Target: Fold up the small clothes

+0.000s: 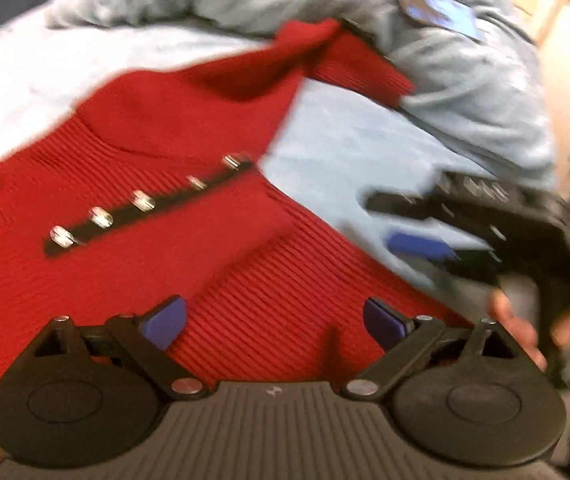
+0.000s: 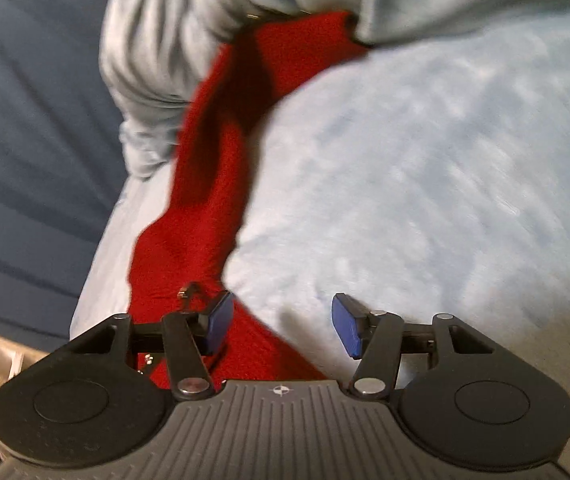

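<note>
A red ribbed knit garment (image 1: 133, 184) with a dark strip of shiny buttons (image 1: 141, 202) lies spread on a pale blue blanket (image 1: 349, 152). My left gripper (image 1: 275, 320) is open just above the red knit, with nothing between its blue pads. My right gripper (image 1: 413, 224) shows at the right of the left wrist view, open, over the blanket beside the garment's edge. In the right wrist view the right gripper (image 2: 283, 322) is open and empty; a red sleeve (image 2: 213, 168) runs from its left pad up toward a bunched pale blue blanket fold (image 2: 157, 52).
A crumpled pale blue blanket heap (image 1: 445, 60) with a dark blue patch (image 1: 441, 10) lies behind the garment and covers its far end. A dark blue sheet (image 2: 25, 120) lies to the left. A hand (image 1: 525, 332) holds the right gripper.
</note>
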